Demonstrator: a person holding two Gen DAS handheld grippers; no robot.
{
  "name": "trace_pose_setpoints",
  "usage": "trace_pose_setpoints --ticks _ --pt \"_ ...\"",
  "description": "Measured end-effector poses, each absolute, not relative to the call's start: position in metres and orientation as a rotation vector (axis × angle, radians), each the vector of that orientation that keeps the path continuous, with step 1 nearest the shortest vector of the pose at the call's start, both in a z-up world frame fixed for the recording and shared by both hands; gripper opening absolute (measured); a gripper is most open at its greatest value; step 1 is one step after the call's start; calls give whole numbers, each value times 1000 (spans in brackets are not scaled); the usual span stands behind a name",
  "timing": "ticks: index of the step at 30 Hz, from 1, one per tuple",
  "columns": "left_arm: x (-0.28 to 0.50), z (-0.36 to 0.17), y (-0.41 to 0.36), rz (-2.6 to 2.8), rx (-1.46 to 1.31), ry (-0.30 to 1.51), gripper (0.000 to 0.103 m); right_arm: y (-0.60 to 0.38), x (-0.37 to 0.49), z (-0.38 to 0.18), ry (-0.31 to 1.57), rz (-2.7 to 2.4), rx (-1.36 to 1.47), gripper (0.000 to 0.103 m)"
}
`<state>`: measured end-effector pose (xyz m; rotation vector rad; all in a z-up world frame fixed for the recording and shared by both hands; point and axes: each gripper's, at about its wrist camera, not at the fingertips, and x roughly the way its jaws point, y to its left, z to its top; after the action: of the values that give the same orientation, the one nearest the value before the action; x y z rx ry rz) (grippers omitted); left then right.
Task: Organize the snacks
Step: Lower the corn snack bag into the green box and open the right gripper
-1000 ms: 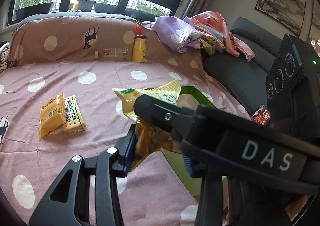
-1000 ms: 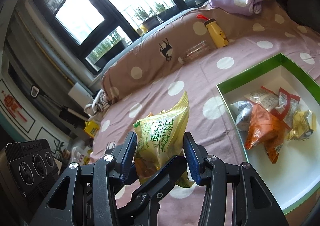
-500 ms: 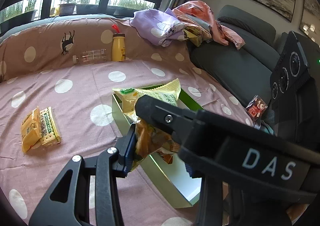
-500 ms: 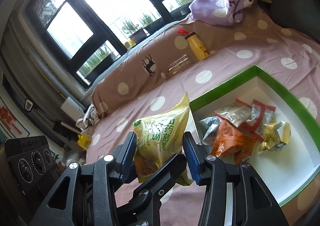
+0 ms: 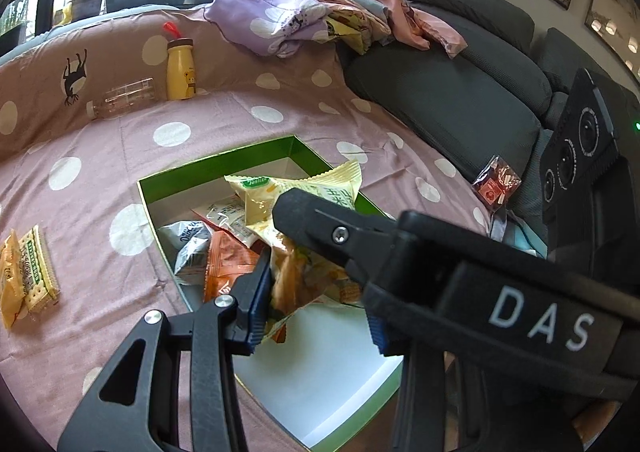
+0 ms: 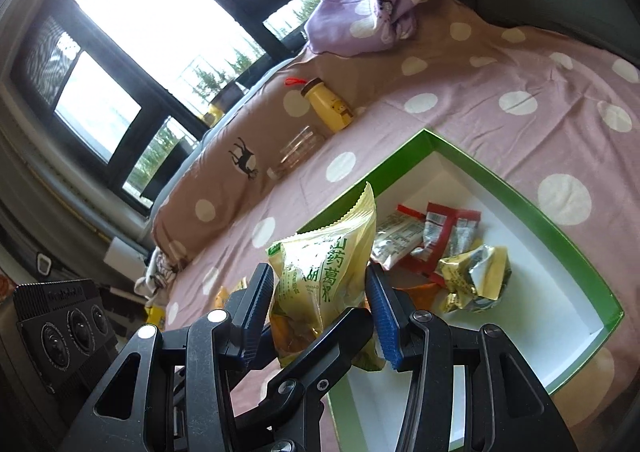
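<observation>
A yellow-green snack bag point(image 5: 296, 211) point(image 6: 324, 272) is gripped between both grippers at once, held just above the green-walled white box point(image 5: 224, 163) point(image 6: 500, 179). My left gripper point(image 5: 316, 304) is shut on the bag's lower part. My right gripper point(image 6: 320, 308) is shut on it from the other side. In the box lie several snack packets: an orange one point(image 5: 228, 268), a grey one point(image 5: 188, 248), red ones point(image 6: 444, 228) and a crumpled gold one point(image 6: 476, 276). Two cracker packs point(image 5: 24, 276) lie on the spread at the left.
A pink polka-dot spread point(image 5: 100, 155) covers the surface. A yellow bottle point(image 5: 180, 67) and a clear bottle point(image 5: 120, 97) lie at the back. Piled clothes point(image 5: 304, 15) and a grey sofa point(image 5: 452, 91) stand at the right. A red packet point(image 5: 496, 183) lies by the sofa.
Both grippers have carried the bag rightward from over the spread to above the box. The box and its packets now sit directly beneath the bag.
</observation>
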<state>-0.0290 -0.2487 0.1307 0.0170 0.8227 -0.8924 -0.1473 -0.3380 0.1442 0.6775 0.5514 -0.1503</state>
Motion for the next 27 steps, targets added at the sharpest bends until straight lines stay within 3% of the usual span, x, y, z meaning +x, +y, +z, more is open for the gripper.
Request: trace_pose_setpoints --ticks 27 --pt "-16 97 -269 -852 12 977 41 -368 -134 109 699 -193 783 51"
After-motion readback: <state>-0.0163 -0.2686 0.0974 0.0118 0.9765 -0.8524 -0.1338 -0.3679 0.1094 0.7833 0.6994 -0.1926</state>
